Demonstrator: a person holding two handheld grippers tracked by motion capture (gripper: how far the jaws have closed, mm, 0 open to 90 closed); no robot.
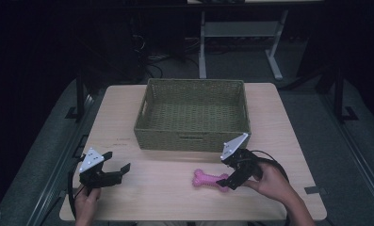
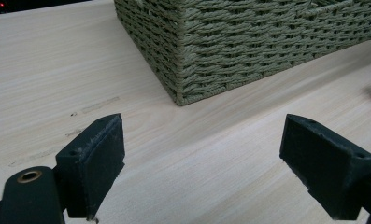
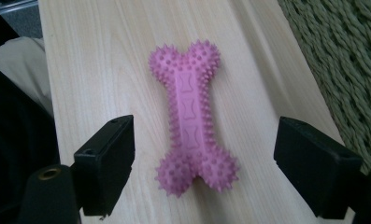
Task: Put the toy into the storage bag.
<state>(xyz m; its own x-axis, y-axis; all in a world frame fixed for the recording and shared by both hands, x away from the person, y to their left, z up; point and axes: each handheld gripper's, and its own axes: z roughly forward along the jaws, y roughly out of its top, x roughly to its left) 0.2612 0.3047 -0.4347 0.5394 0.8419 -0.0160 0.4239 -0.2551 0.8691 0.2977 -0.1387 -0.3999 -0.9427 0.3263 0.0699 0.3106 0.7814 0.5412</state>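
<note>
A light wooden table (image 1: 128, 113) carries a green woven basket (image 1: 192, 114) at its far middle. The pink spiky bone toy (image 1: 209, 179) lies near the front edge, between the spread jaws of the right gripper (image 3: 204, 175). The left gripper (image 1: 117, 169), also released, hovers at the near left.

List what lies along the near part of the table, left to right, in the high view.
Left gripper, open → pink bone toy → right gripper, open at the toy's right end.
</note>
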